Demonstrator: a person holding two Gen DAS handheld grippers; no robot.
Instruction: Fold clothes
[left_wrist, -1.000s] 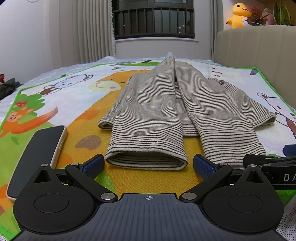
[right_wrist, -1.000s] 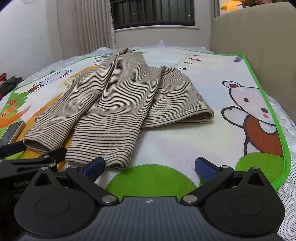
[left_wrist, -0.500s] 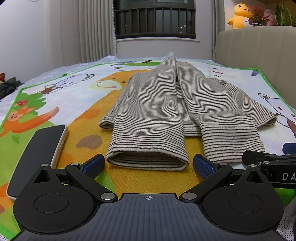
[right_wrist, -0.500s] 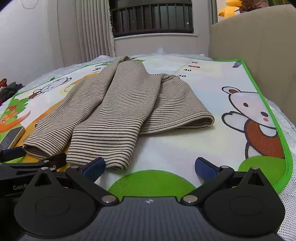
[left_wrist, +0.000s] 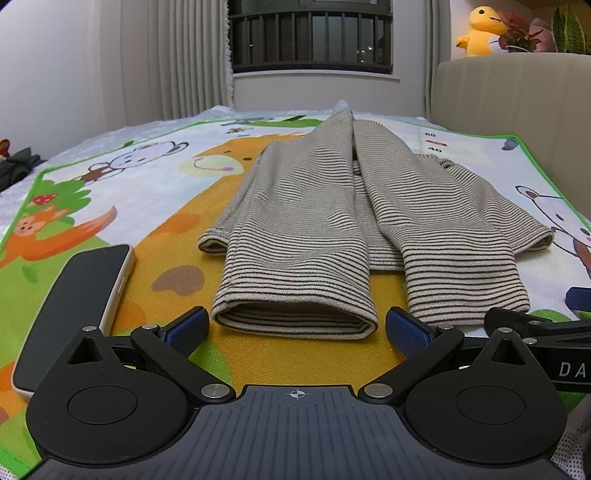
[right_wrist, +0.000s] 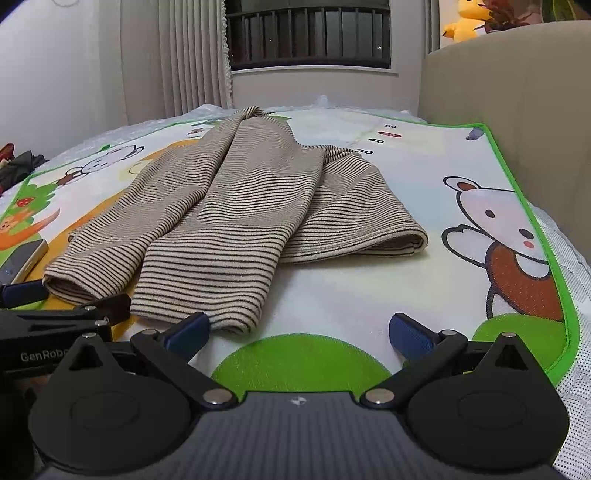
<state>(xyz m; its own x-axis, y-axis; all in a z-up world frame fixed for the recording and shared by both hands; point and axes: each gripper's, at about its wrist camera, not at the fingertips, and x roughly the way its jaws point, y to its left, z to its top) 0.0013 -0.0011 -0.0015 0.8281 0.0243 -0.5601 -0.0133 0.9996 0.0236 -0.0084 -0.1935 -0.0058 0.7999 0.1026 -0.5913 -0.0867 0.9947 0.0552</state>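
Both tools are low and level at the near edge of the beige, dark-striped knit garment (left_wrist: 317, 221), which lies on the colourful cartoon-animal play mat (left_wrist: 140, 184) with its 2 sleeves brought down over the body. That garment is our landmark. The left gripper (left_wrist: 297, 326) sits just in front of the garment's left cuff, blue pads spread wide on either side of it, holding nothing. The right gripper (right_wrist: 299, 332) is also released and empty; its left blue pad (right_wrist: 188, 332) is right at the corner of the garment's right cuff, and whether it touches I cannot tell, while the other pad stands well clear over bare mat.

The step looks like taking both cuffs for the next fold. To do it well, I'd say the right tool needs to slide toward the garment's middle so the cuff falls between its pads, not off one side. Push each tool in far enough to catch both layers of the cuff, close both together, then lift evenly so the stripes stay square and the sleeves don't drag the body out of line.

A dark-screened, pale-edged smartphone (left_wrist: 74, 302) lies just left of the garment's left cuff, so keep the swing off it.

Writing: "GenRobo" on the neighbouring tool in the right view, "DA" on the neighbouring tool in the left view, and ruler numbers 60, 40 and 30 on the mat beyond the garment's right shoulder.
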